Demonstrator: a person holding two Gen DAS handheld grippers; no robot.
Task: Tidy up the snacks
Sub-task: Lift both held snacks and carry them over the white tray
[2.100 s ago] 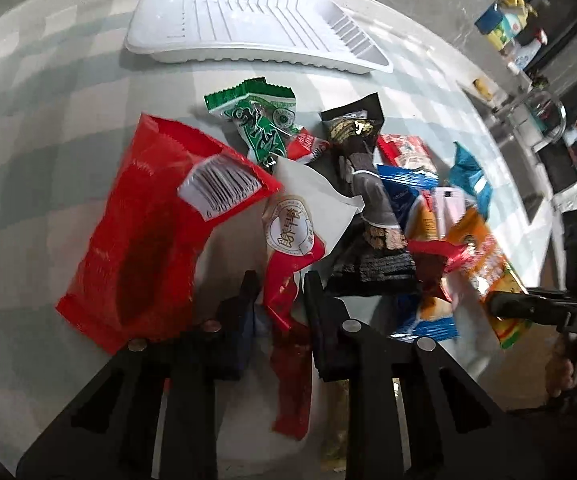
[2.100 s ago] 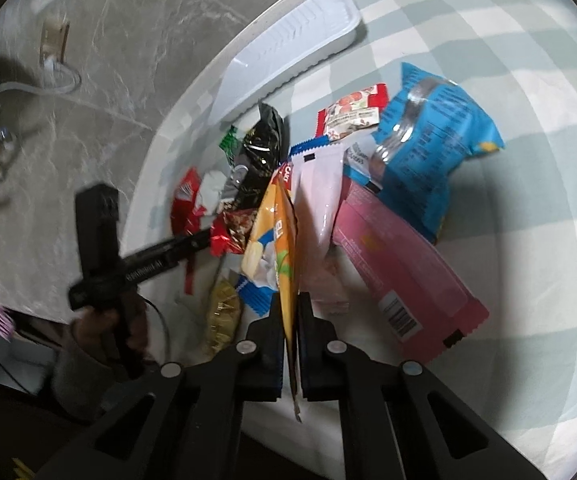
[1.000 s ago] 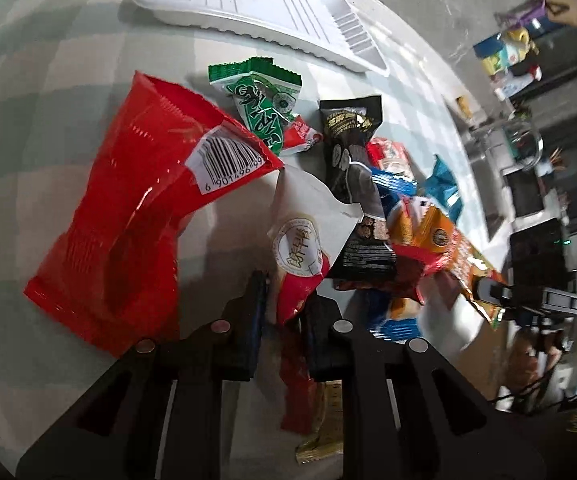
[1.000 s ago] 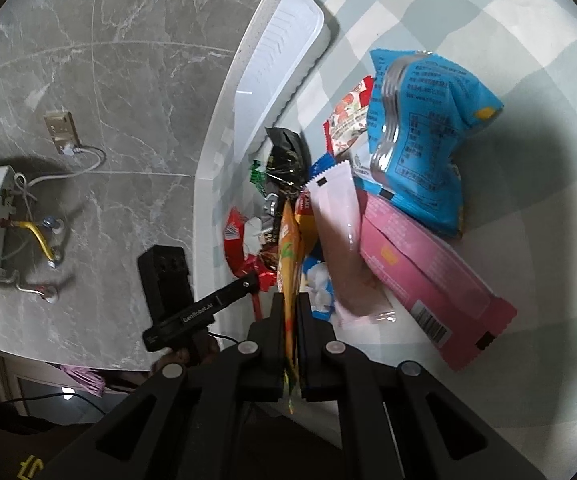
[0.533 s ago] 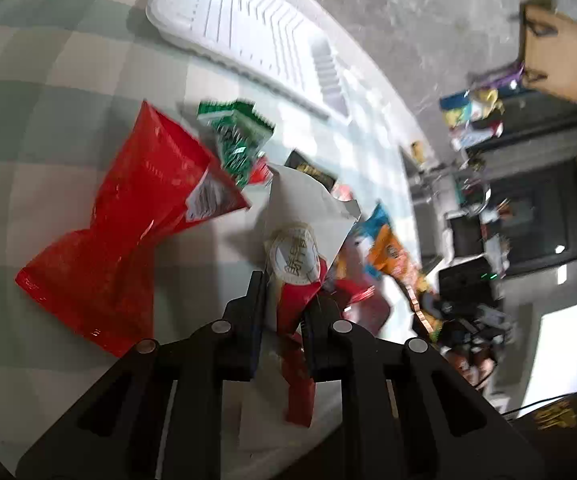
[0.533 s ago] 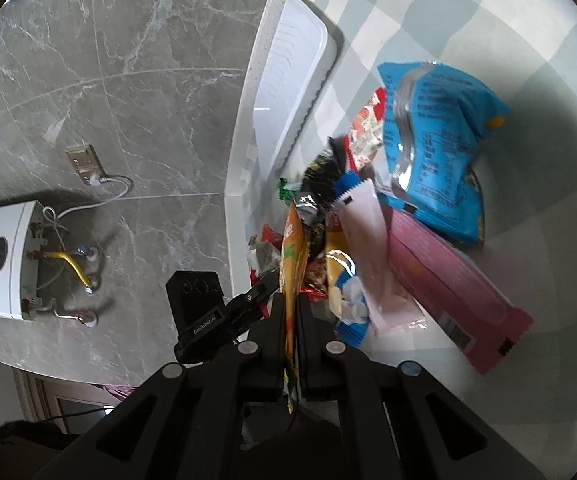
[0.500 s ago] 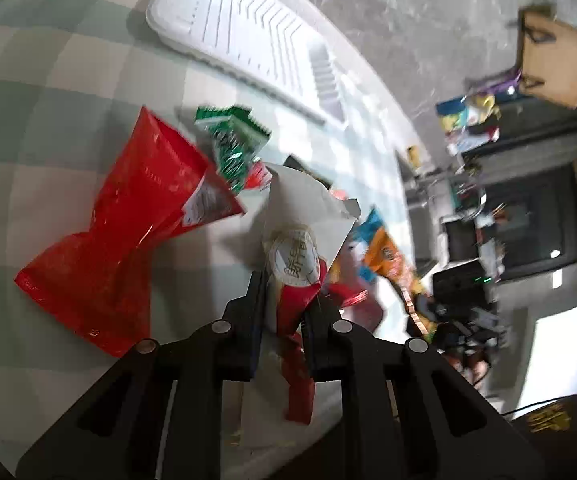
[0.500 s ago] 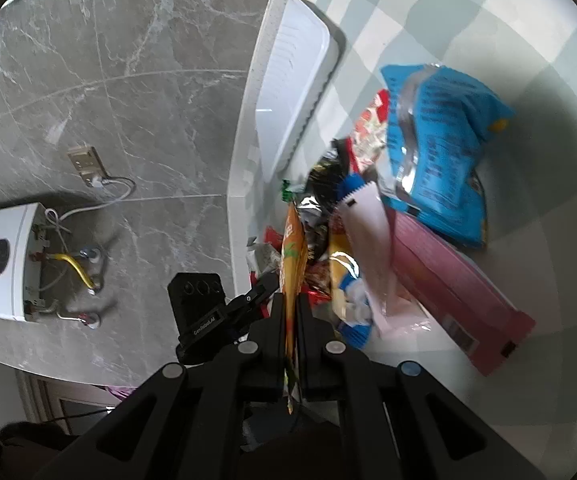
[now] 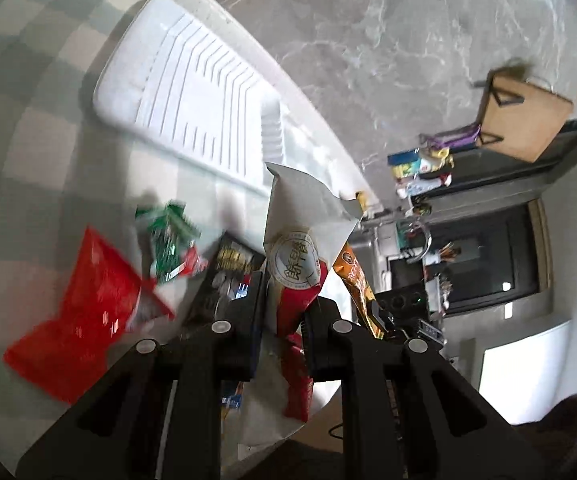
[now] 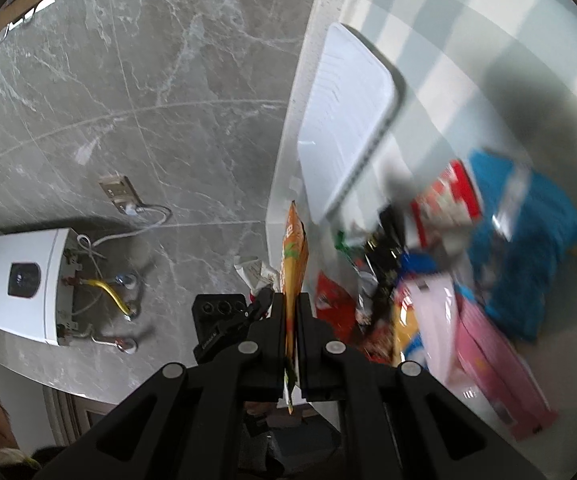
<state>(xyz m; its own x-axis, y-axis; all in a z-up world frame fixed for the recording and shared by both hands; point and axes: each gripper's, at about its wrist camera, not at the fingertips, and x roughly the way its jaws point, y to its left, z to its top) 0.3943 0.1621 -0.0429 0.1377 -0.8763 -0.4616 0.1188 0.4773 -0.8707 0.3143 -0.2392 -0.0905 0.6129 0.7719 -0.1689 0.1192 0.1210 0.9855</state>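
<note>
Each gripper pinched one packet, left (image 9: 284, 304) a white-red one (image 9: 300, 256), right (image 10: 291, 312) an orange one (image 10: 293, 264); both should be carried clear of the pile to the tray (image 9: 184, 92).

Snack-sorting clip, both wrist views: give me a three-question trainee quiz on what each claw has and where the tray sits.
1. True or false: the left claw is shut on a white-and-red packet with a round emblem.
2. What is clamped in the right claw? A) blue bag B) orange packet C) pink bar
3. Fill in: the white ribbed tray lies on the checked tablecloth, and it holds ____ snacks.

Key:
1. True. The packet stands up between the pads.
2. B. The orange packet is seen edge-on between the pads; the blue bag and pink bar lie on the cloth.
3. No; the tray's ribbed inside shows bare.
</note>
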